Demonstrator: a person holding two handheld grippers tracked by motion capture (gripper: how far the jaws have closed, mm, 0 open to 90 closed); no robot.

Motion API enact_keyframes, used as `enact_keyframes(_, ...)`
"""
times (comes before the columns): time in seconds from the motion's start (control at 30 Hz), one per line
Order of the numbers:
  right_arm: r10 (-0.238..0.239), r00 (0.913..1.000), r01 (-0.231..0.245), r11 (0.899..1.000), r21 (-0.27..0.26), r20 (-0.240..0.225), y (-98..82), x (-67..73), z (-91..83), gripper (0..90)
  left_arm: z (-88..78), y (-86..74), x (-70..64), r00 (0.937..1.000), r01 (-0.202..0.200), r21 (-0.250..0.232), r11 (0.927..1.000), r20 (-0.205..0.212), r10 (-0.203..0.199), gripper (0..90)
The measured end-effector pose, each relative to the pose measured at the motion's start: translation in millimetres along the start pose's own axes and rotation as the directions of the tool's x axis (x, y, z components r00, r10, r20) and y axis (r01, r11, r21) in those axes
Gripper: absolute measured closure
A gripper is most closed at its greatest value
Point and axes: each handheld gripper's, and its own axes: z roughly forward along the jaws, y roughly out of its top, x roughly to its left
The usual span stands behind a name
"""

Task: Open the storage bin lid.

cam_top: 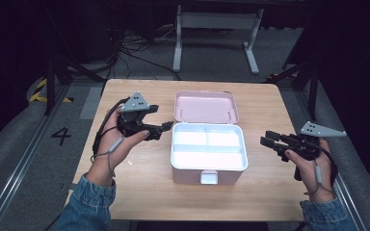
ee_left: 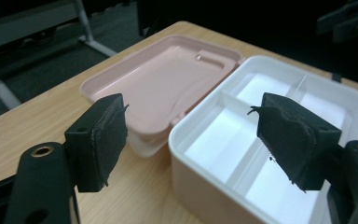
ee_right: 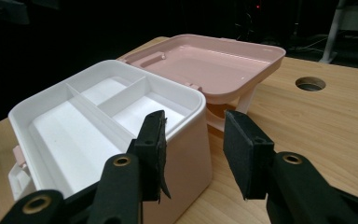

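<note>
I am holding my left claw just beside the pink box at its nine o'clock, the tips pointing toward three o'clock and nearly touching the box's rim. In the left gripper view its jaws are standing wide apart, with the box's near corner between them and nothing in their grip. I am holding my right claw at the box's three o'clock, a little apart from its wall, the tips pointing toward nine o'clock. In the right gripper view its jaws are sitting at a narrower gap, empty, with the box's corner just beyond them.

The box is resting near the middle of the wooden counter, its front latch facing six o'clock. It is lying open, and its white tray is showing one long compartment at the front and two smaller ones behind. The pink lid is lying back flat toward twelve o'clock, inside facing up. In the right gripper view a round hole is showing in the counter beyond the lid. Past the counter's far edge, a white frame is standing on the grey floor.
</note>
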Motion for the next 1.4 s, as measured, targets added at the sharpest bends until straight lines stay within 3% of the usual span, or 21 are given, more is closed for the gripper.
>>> enact_keyframes(0.23, 0.011, 0.9995, -0.012, 1.0, 0.025, 0.03, 1.4, -13.6, 2.4, 57.5, -19.4, -19.9, -3.1, 0.9979, 0.027, 0.007, 0.9996, -0.06, -0.027, 24.6)
enact_keyframes(0.4, 0.02, 0.9986, -0.023, 0.998, 0.061, 0.049, 2.5, -25.8, 6.1, 55.1, -27.7, -36.4, 3.7, 0.9929, 0.069, 0.065, 0.9955, -0.101, -0.062, 24.4)
enact_keyframes(0.5, 0.028, 0.9981, -0.033, 0.996, 0.081, 0.054, 1.4, -28.6, 7.0, 54.1, -29.0, -45.1, 9.9, 0.9864, 0.078, 0.101, 0.9919, -0.152, -0.062, 24.4)
enact_keyframes(0.73, 0.039, 0.9958, -0.049, 0.992, 0.119, 0.083, -4.2, -37.7, 7.5, 51.7, -24.5, -67.8, 27.3, 0.9786, 0.13, 0.166, 0.9775, -0.18, -0.1, 24.3)
enact_keyframes(0.8, 0.044, 0.9949, -0.056, 0.99, 0.128, 0.091, -6.6, -41.5, 8.1, 50.6, -22.0, -76.7, 34.6, 0.9725, 0.148, 0.199, 0.9689, -0.208, -0.106, 24.3)
enact_keyframes(0.83, 0.044, 0.9949, -0.056, 0.99, 0.128, 0.091, -6.6, -41.5, 8.1, 50.6, -22.0, -76.7, 34.6, 0.9725, 0.148, 0.199, 0.9689, -0.208, -0.106, 24.3)
enact_keyframes(0.87, 0.044, 0.9947, -0.056, 0.989, 0.133, 0.093, -7.5, -42.9, 8.5, 50.3, -20.8, -80.2, 36.7, 0.9702, 0.167, 0.212, 0.9631, -0.21, -0.122, 24.3)
enact_keyframes(0.93, 0.045, 0.9939, -0.06, 0.988, 0.145, 0.101, -9.2, -45.1, 9.3, 49.3, -18.5, -84.6, 40.8, 0.9681, 0.172, 0.217, 0.9609, -0.217, -0.124, 24.2)
enact_keyframes(0.97, 0.04, 0.9931, -0.056, 0.987, 0.148, 0.11, -10.1, -46.2, 10.0, 48.8, -17.3, -86.8, 41.9, 0.9651, 0.189, 0.222, 0.9564, -0.222, -0.139, 24.2)
enact_keyframes(1.0, 0.039, 0.9926, -0.056, 0.986, 0.154, 0.115, -11.0, -47.1, 10.4, 48.4, -16.0, -88.8, 45.5, 0.9649, 0.18, 0.218, 0.9593, -0.229, -0.129, 24.3)
enact_keyframes(1.07, 0.039, 0.9918, -0.059, 0.985, 0.16, 0.122, -13.1, -49.7, 11.8, 47.0, -13.4, -93.5, 50.3, 0.9573, 0.207, 0.198, 0.9582, -0.243, -0.156, 24.3)
enact_keyframes(1.1, 0.039, 0.9909, -0.061, 0.984, 0.167, 0.129, -14.8, -51.7, 12.7, 46.7, -12.7, -95.5, 52.2, 0.9534, 0.223, 0.202, 0.9535, -0.249, -0.171, 24.3)
enact_keyframes(1.13, 0.039, 0.9909, -0.061, 0.984, 0.167, 0.129, -14.8, -51.7, 12.7, 46.7, -12.7, -95.5, 52.2, 0.9534, 0.223, 0.202, 0.9535, -0.249, -0.171, 24.3)
enact_keyframes(1.17, 0.042, 0.9902, -0.065, 0.983, 0.172, 0.133, -15.9, -52.8, 13.2, 46.4, -11.6, -98.8, 54.6, 0.9485, 0.245, 0.207, 0.9471, -0.254, -0.19, 24.3)
enact_keyframes(1.3, 0.052, 0.9881, -0.078, 0.98, 0.184, 0.145, -20.1, -57.4, 14.8, 45.9, -10.5, -105.0, 60.7, 0.9386, 0.279, 0.231, 0.9321, -0.271, -0.214, 24.6)
enact_keyframes(1.33, 0.055, 0.9876, -0.082, 0.979, 0.187, 0.147, -20.9, -58.2, 15.1, 45.9, -10.2, -105.8, 61.4, 0.9295, 0.305, 0.219, 0.9267, -0.28, -0.24, 24.8)
enact_keyframes(1.4, 0.061, 0.9866, -0.09, 0.976, 0.197, 0.151, -22.6, -59.7, 16.0, 46.0, -11.8, -106.1, 63.4, 0.9096, 0.37, 0.199, 0.9075, -0.277, -0.31, 25.8)
